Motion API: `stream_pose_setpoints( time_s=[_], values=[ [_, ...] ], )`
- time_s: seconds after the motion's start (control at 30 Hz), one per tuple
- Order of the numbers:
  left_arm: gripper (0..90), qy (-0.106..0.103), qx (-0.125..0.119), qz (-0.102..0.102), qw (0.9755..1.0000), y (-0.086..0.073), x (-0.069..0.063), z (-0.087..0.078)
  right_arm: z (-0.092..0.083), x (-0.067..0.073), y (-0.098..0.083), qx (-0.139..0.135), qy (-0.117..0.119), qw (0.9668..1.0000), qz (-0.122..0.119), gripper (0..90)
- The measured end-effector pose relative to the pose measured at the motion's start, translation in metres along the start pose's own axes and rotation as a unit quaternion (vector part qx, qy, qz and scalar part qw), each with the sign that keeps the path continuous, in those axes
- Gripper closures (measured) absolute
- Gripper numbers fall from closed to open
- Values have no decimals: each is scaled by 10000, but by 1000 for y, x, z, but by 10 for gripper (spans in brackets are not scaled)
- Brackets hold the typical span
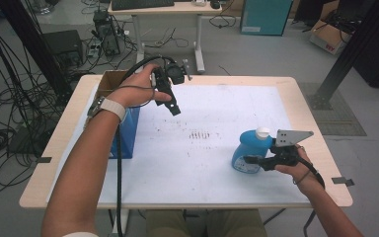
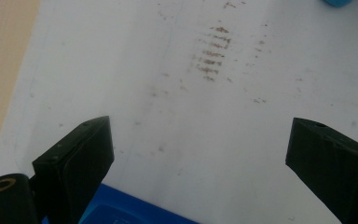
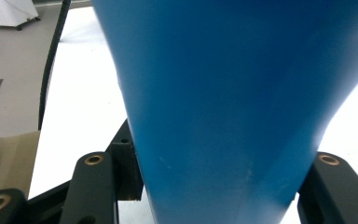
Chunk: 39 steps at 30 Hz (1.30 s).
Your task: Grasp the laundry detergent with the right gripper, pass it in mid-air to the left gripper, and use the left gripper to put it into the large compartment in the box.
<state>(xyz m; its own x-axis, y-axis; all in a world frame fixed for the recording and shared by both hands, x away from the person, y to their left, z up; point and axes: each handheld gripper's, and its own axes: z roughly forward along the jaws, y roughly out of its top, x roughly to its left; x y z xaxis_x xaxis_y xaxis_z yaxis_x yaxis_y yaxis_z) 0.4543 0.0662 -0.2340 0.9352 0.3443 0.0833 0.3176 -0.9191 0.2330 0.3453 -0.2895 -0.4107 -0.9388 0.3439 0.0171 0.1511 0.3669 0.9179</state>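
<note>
At nine o'clock on the worktop (image 1: 69, 148), a blue box (image 1: 128, 131) sits partly hidden by the forearm. Above it the left hand-held gripper (image 1: 170, 101) hangs with jaws spread wide. At four o'clock the right hand-held gripper (image 1: 251, 160) pinches a blue bottle (image 1: 250, 148), upright, white cap (image 1: 262, 132) pointing up; its label is unreadable.

The bottle (image 1: 250, 150) stands on the table (image 1: 306, 106), between the jaws of the right gripper (image 1: 253, 161). The left gripper (image 1: 173, 107) hangs above the table well apart from the bottle, across the stained patch (image 1: 200, 134). The box (image 1: 123, 129) sits just below and beside the left gripper, at the table's left edge.
</note>
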Motion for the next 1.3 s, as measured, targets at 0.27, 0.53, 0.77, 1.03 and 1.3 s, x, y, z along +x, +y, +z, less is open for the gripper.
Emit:
stream_pose_setpoints(
  time_s=[0.27, 0.53, 0.77, 1.03, 1.3],
  values=[
    [76, 87, -154, 265, 9995, 2, -23, -20, -4, -1, 10, -156, 149, 9997, 148, 435],
    [49, 42, -371, 441, 9983, 5, -47, -42, -9, -2, 35, -213, 523, 9984, 94, 434],
    [49, -170, -450, 632, 9968, 11, -68, -59, -6, 2, 64, -192, 837, 9963, -17, 435],
    [51, -406, -599, 788, 9943, 16, -87, -75, 1, 6, 89, -174, 1171, 9929, -147, 435],
    [54, -636, -702, 747, 9927, 15, -92, -81, 10, 10, 108, -109, 1335, 9905, -309, 435]
  ],
)
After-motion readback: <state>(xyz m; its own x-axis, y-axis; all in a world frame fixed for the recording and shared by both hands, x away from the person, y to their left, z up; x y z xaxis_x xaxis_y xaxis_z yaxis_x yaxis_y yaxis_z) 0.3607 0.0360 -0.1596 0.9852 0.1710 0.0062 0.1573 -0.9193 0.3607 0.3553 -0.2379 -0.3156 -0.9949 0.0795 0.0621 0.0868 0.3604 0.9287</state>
